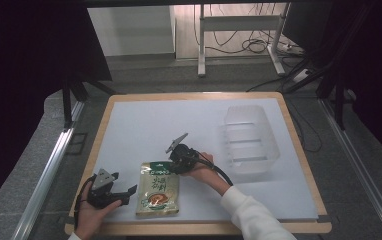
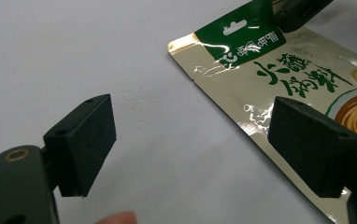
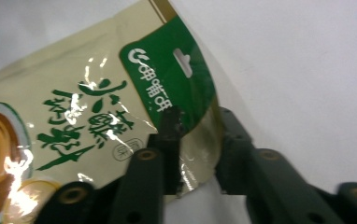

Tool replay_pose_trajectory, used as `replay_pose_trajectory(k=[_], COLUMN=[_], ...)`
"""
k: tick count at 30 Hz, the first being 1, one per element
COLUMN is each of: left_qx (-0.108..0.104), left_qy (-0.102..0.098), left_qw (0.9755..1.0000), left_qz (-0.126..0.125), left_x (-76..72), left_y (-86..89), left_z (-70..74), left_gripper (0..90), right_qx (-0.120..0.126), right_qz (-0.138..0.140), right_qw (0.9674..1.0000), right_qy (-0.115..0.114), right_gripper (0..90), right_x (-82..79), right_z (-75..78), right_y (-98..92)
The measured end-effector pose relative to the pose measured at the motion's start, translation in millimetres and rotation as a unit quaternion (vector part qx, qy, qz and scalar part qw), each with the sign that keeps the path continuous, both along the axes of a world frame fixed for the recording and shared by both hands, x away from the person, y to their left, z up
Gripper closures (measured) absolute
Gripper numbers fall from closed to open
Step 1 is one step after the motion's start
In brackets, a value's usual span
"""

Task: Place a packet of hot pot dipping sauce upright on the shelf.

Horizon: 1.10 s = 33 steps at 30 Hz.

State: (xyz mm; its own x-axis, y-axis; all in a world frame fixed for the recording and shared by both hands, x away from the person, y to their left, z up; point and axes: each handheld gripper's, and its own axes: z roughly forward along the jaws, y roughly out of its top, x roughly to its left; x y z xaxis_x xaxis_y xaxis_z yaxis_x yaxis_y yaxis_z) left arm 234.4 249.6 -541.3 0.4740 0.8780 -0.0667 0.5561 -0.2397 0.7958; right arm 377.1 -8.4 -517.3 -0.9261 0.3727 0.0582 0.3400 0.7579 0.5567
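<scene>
Pinching pouch [image 3: 97,116] top edge with right tool [image 3: 197,140], clamped; left tool [image 2: 190,144] apart, idle beside. Lift slowly, keep pouch flat off bench [image 1: 129,130].

Black tongs [image 1: 171,167] with brass-ringed screw holes, grey three-cornered plates, black cables; a white sleeve [image 1: 251,215].

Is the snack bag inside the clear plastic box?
No, the snack bag lies flat on the white table, well apart from the clear plastic box at the far right.
</scene>
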Motion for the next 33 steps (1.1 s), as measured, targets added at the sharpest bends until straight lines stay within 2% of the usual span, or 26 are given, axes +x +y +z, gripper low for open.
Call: replay_pose_trajectory(k=[2,4,10,16,24,28,33], left_qx=[0.0,0.0,0.001,-0.001,-0.003,-0.004,-0.003], left_qy=[0.0,0.0,0.001,0.0,-0.001,-0.003,-0.003], left_qw=[1.0,1.0,1.0,1.0,1.0,1.0,1.0], left_qz=[0.0,0.0,0.0,0.0,0.001,0.002,0.001], left_x=[0.0,0.2,0.4,0.3,0.1,-0.1,0.0], left_y=[0.0,0.0,0.0,0.1,1.0,1.1,0.8], left_z=[0.0,-0.1,-0.2,-0.1,0.5,0.9,0.7], left_gripper=[15.4,15.4,15.4,15.4,15.4,15.4,15.4], right_qx=[0.001,0.006,0.007,0.011,0.037,0.058,0.072], right_qz=[0.001,0.001,0.002,0.008,0.039,0.054,0.067], right_qw=[1.0,0.9999,0.9998,0.9998,0.9982,0.9955,0.992], right_qy=[0.001,0.012,0.019,0.011,-0.025,-0.051,-0.079], right_gripper=[84.2,88.4,89.3,89.6,89.8,89.8,89.9], right_x=[0.6,1.6,2.6,0.2,-11.6,-20.7,-29.7], right_z=[1.0,1.9,2.8,9.9,42.7,61.8,80.4], right_y=[-0.5,-1.4,-2.0,-2.3,-6.7,-9.3,-13.2])
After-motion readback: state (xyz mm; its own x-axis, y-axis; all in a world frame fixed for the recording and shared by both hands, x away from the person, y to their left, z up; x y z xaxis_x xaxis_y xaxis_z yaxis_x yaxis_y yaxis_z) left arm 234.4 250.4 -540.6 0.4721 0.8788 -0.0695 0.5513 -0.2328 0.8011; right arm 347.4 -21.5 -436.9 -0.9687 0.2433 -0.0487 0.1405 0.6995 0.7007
